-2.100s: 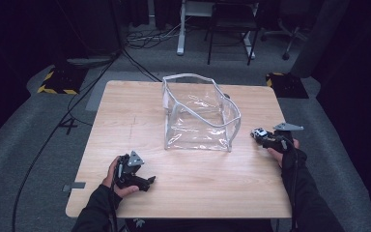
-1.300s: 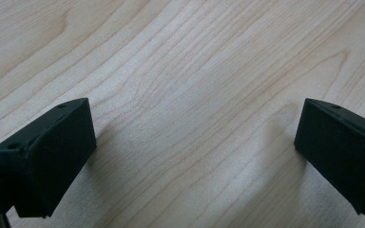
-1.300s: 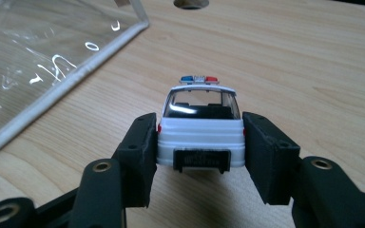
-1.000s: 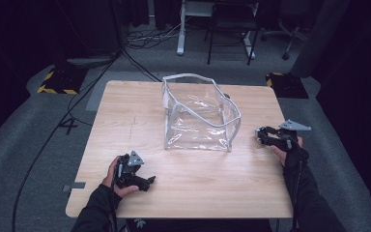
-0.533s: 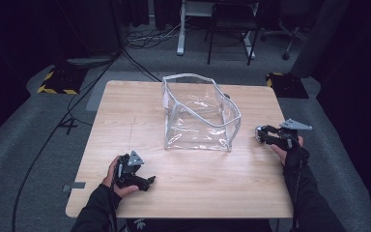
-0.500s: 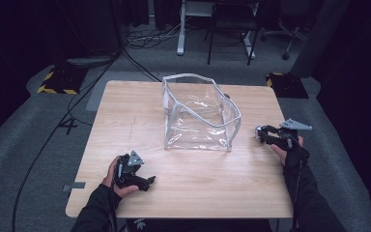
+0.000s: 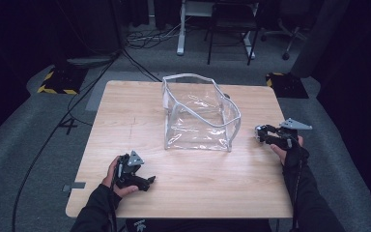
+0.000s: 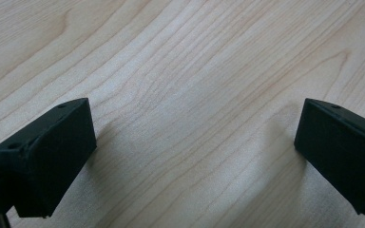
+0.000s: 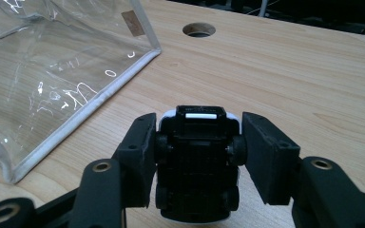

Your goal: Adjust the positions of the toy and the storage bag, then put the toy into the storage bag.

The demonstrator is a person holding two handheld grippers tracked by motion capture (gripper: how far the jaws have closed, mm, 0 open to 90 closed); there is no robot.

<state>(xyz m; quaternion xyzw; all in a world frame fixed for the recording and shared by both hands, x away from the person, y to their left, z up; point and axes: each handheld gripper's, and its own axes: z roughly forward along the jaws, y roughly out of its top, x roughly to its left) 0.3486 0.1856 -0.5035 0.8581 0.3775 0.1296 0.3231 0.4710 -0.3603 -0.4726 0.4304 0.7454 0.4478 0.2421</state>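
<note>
dark floor and trailing cables surround a light wooden bench (image 7: 188, 193), and near its middle stands a large clear plastic pouch with white piping (image 7: 198, 116), mouth open upward. the work in hand looks like carrying a small black toy car with its underside and wheels showing (image 9: 197, 161) into that pouch. the right gripper (image 9: 197, 156) has its jaws pressed against the car's two sides, and in the high view it sits just beside the pouch's right wall. to do this well, lift high enough to clear the floppy white rim, travel over the opening, then lower before letting go; the soft wall could fold if brushed. the left gripper (image 7: 142, 181) rests low near the bench's front left, jaws spread wide over bare wood, and could steady the pouch's near edge.
</note>
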